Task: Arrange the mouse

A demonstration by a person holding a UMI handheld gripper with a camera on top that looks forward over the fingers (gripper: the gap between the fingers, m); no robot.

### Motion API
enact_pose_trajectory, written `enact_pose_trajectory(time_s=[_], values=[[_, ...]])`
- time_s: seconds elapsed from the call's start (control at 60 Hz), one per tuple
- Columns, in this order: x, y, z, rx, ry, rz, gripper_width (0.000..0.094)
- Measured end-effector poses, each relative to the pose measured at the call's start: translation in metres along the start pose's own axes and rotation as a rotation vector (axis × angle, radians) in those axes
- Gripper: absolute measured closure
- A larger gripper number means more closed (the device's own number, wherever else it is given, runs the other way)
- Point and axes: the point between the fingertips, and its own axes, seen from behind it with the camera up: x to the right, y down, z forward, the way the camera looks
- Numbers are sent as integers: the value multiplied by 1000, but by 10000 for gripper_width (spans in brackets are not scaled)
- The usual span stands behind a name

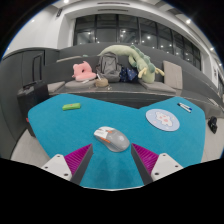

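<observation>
Low forward view along hand-held gripper (112, 160)

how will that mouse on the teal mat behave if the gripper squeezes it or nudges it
The mouse looks like a rigid shell, so it should probably stay stiff, not flop. Its rounded, smooth top may let it slip. Sitting low on the teal mat, it would likely slide, not tip. The gripper is open, the mouse just ahead of its fingers.

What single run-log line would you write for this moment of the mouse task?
task: arrange mouse | fingers: open, empty | mouse: on teal mat, just ahead between fingers | round coaster: beyond right finger | contact: none
</observation>
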Motion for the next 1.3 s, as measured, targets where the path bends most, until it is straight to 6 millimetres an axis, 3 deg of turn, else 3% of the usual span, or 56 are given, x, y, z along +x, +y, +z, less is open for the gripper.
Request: enact_pose_trajectory(time_s=[0.167, 0.35, 0.5, 0.767, 0.967, 1.017, 1.067, 1.217, 1.3], values=[[3, 0, 46, -44, 13, -17, 80], [12, 4, 81, -83, 38, -27, 68], [14, -5, 101, -90, 16, 0, 77], [34, -18, 140, -110, 60, 25, 78], [40, -17, 152, -119, 76, 31, 87], [34, -17, 152, -117, 55, 43, 194], [32, -17, 153, -115, 48, 49, 367], [37, -16, 152, -115, 50, 29, 539], [35, -16, 152, -117, 50, 33, 562]])
